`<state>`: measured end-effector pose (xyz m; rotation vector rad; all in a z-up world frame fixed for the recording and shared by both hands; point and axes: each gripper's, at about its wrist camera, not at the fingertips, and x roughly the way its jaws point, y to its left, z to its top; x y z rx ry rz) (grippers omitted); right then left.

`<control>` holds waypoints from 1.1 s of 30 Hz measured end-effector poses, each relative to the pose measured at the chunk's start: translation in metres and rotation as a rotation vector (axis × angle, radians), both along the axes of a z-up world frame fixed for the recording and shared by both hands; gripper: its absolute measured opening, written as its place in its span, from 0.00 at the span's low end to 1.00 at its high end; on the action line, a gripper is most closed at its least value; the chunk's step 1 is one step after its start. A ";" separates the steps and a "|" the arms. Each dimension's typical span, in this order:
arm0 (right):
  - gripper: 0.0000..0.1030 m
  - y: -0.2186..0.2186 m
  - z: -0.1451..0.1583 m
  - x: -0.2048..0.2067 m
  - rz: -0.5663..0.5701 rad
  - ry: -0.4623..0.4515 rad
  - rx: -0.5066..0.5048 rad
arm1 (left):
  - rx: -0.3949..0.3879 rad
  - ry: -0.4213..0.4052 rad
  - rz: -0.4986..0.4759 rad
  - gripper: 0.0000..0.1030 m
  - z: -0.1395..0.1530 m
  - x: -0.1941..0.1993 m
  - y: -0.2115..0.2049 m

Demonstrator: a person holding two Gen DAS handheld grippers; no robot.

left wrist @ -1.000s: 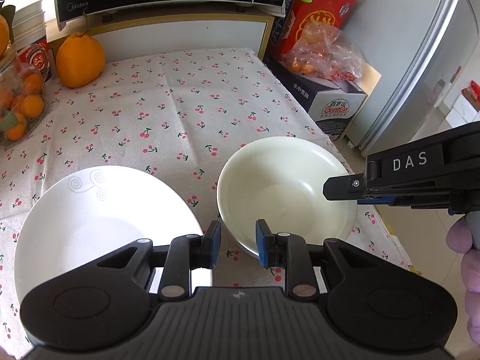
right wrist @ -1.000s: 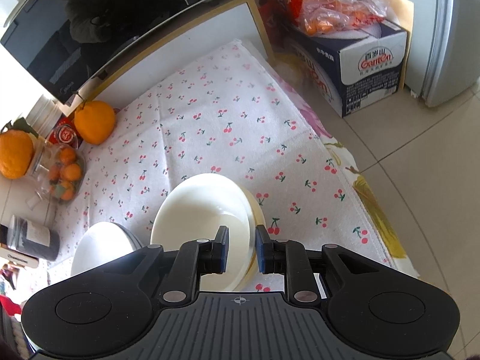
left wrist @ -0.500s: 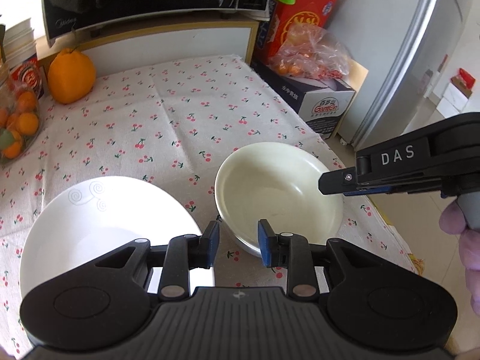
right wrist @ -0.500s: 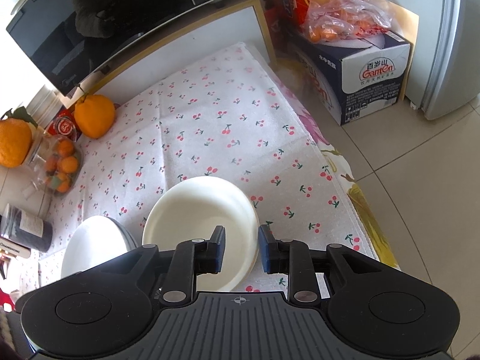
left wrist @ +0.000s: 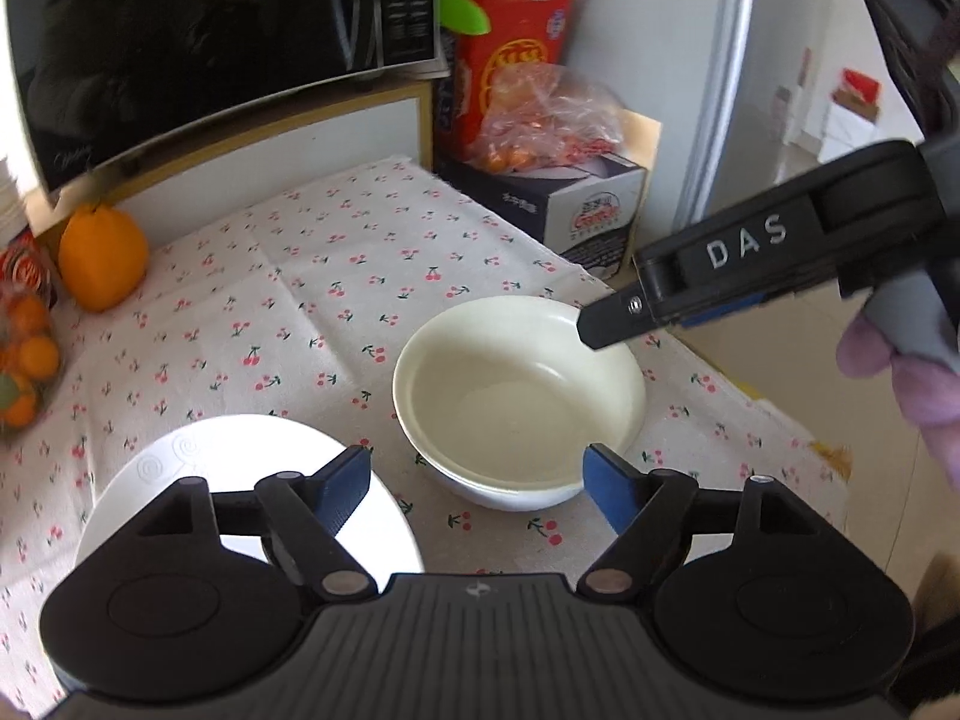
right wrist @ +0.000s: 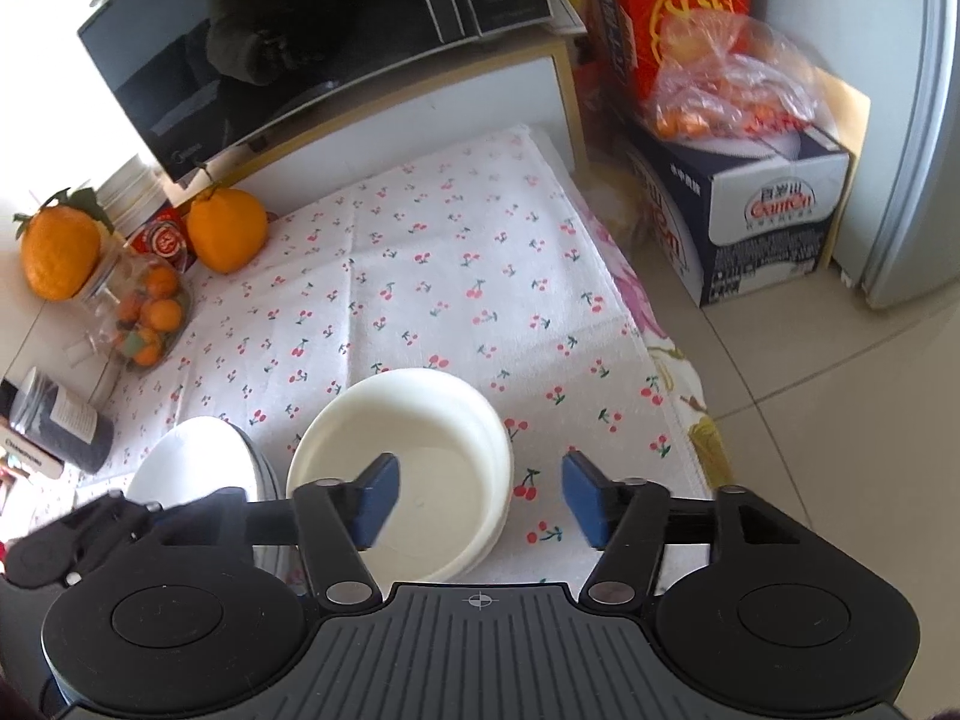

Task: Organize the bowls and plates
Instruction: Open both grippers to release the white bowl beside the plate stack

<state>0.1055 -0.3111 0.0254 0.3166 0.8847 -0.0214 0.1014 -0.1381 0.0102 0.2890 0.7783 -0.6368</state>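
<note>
At the far left of the left wrist view, an orange [left wrist: 103,258] sits at the back edge of the cherry-print tablecloth [left wrist: 288,312], under the black microwave [left wrist: 210,42]. Nearer the camera lies a white plate [left wrist: 180,456], partly hidden by the left gripper [left wrist: 477,483], whose jaws are opening with nothing pressed between the blue pads. Its left pad hangs over the plate's right edge. Just right of the plate, apart from it, stands the cream bowl [left wrist: 519,396], upright on the cloth near the table's right edge; it looks like one bowl nested in another, though the rims are hard to separate. From the right, the right gripper [left wrist: 606,321] reaches in with one fingertip over the bowl's far rim.

In the right wrist view, the plate [right wrist: 192,468] is at the left, the bowl [right wrist: 414,462] in the middle. The right gripper [right wrist: 480,498] is also opening, its left pad above the bowl's inside and its right pad over bare cloth, gripping nothing.
</note>
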 end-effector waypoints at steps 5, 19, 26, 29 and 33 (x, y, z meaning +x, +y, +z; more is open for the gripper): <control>0.70 -0.003 0.001 -0.009 0.057 -0.051 -0.065 | 0.014 -0.037 -0.057 0.89 -0.001 -0.006 0.003; 0.84 0.011 -0.013 -0.034 0.347 -0.087 -0.276 | 0.141 -0.063 -0.213 0.97 -0.011 -0.011 -0.004; 0.86 0.019 -0.023 -0.035 0.424 -0.057 -0.339 | 0.212 -0.070 -0.279 0.97 -0.017 -0.006 -0.012; 0.86 0.019 -0.028 -0.032 0.446 -0.029 -0.359 | 0.242 -0.061 -0.306 0.99 -0.020 -0.003 -0.015; 0.86 0.021 -0.036 -0.026 0.481 0.005 -0.396 | 0.292 -0.086 -0.337 0.99 -0.021 -0.001 -0.019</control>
